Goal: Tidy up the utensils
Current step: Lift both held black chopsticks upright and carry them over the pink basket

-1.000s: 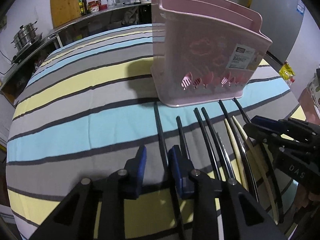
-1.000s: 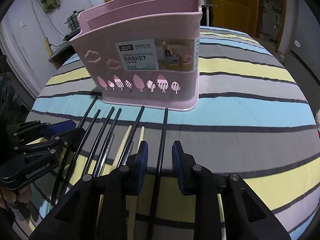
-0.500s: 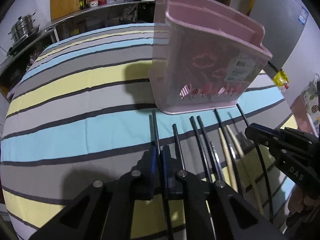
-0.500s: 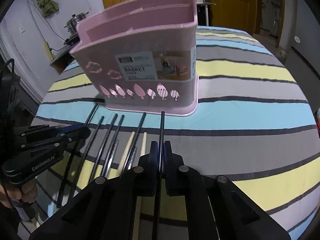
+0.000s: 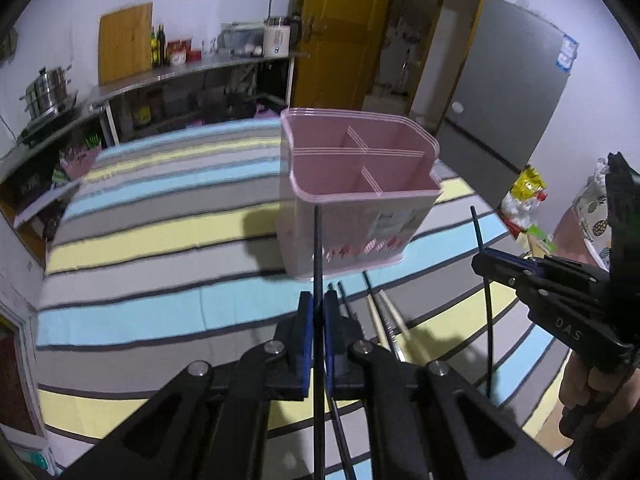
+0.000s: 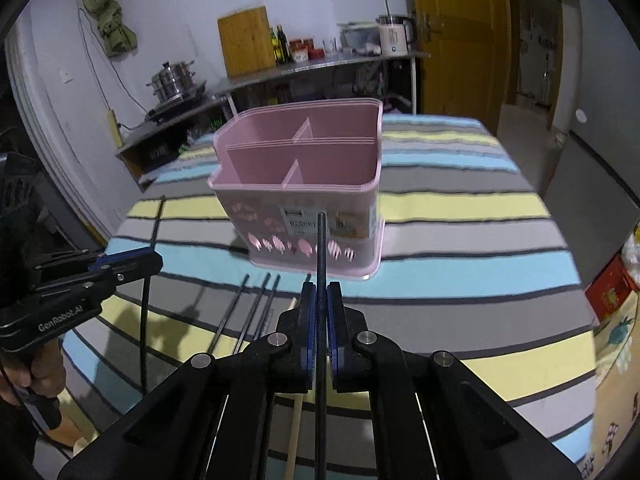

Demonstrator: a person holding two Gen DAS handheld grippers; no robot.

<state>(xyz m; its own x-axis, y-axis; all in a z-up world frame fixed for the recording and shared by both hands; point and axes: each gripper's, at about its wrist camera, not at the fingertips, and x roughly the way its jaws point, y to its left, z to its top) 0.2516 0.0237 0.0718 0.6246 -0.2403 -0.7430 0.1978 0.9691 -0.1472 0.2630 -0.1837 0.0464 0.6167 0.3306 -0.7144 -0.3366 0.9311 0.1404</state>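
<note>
My left gripper (image 5: pixel 315 312) is clamped on one black chopstick (image 5: pixel 316 248), and my right gripper (image 6: pixel 321 300) pinches another black chopstick (image 6: pixel 321 248); both are raised off the striped worktop (image 5: pixel 160 240). Just beyond stands the pink basket (image 6: pixel 304 168), its compartments open. More chopsticks (image 6: pixel 256 304) lie near it.

I can read "GenRobot.AI" in white on the side of my left gripper (image 6: pixel 153 257), seen from the right wrist. My right gripper (image 5: pixel 480 264) carries "DAS" on its body in the left wrist view. The label on the pink basket (image 6: pixel 256 220) is blurred; I make out only "BASKET". The blue sticker on the fridge (image 5: pixel 520 92) is too small to read.
</note>
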